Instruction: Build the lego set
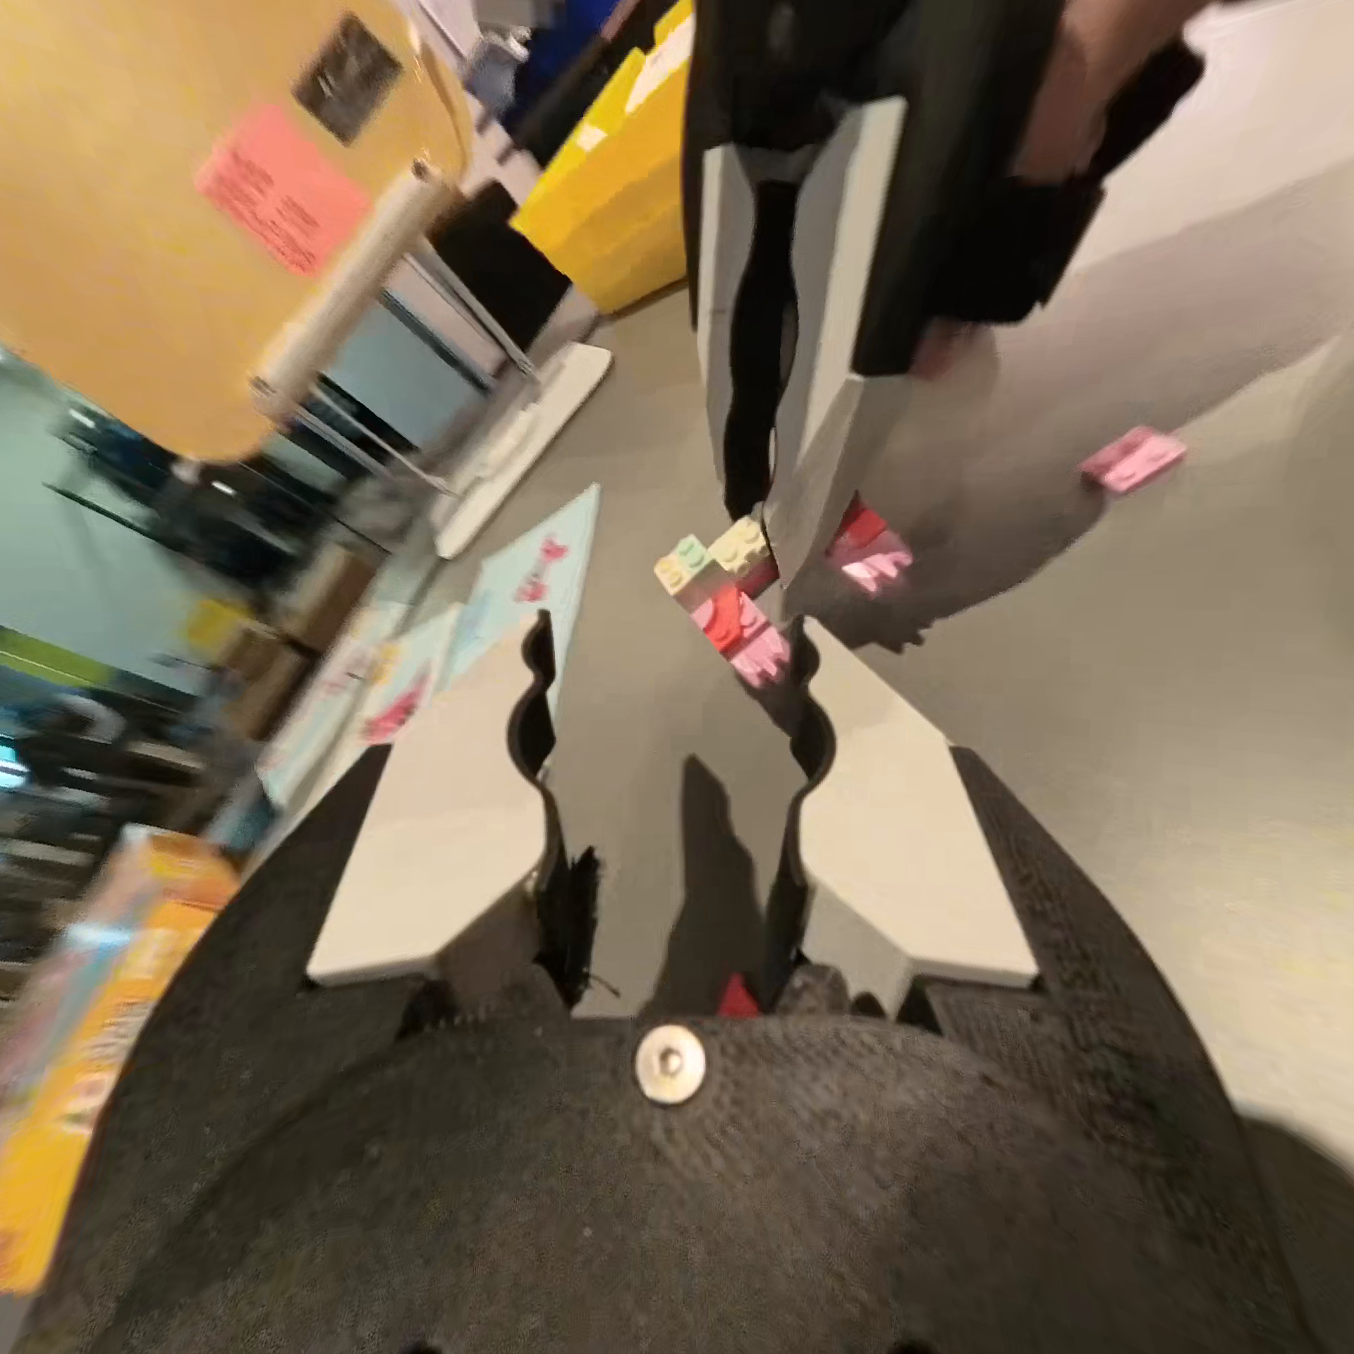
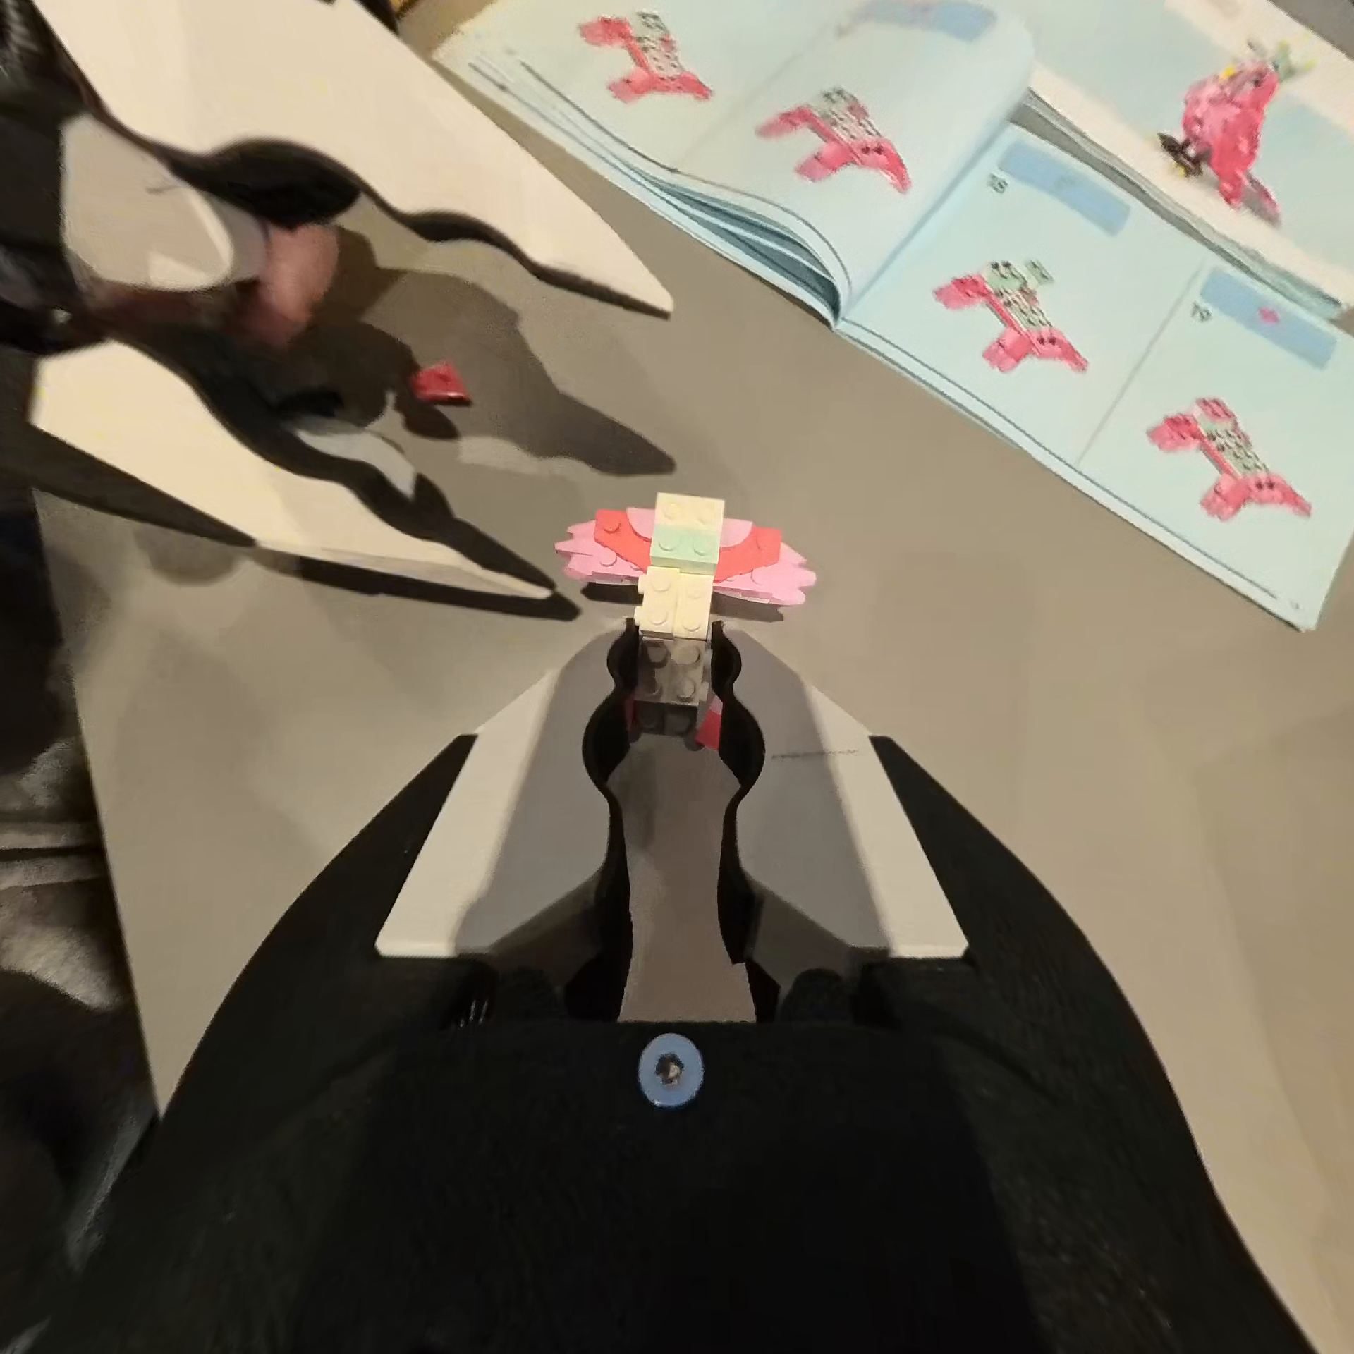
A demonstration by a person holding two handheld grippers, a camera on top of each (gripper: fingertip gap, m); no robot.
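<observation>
The lego model (image 2: 681,557) has a cream and mint body with red and pink wings; it also shows in the left wrist view (image 1: 722,597). My right gripper (image 2: 674,630) is shut on its grey rear part. In the left wrist view the right gripper (image 1: 762,524) comes down from above. My left gripper (image 1: 674,630) is open and empty, and its right fingertip is close to the model's pink wing. In the right wrist view the left gripper (image 2: 612,447) is at the left. A small red piece (image 2: 439,385) lies on the table between its fingers.
An open instruction booklet (image 2: 952,220) lies at the far right of the grey table (image 2: 952,733). A loose pink plate (image 1: 1132,458) lies on the table beyond the model. A yellow bin (image 1: 608,205) stands at the back and an orange box (image 1: 110,989) at the left. The loose pink plate (image 1: 1132,458) sits 9 cm or so from the ends of my right fingers.
</observation>
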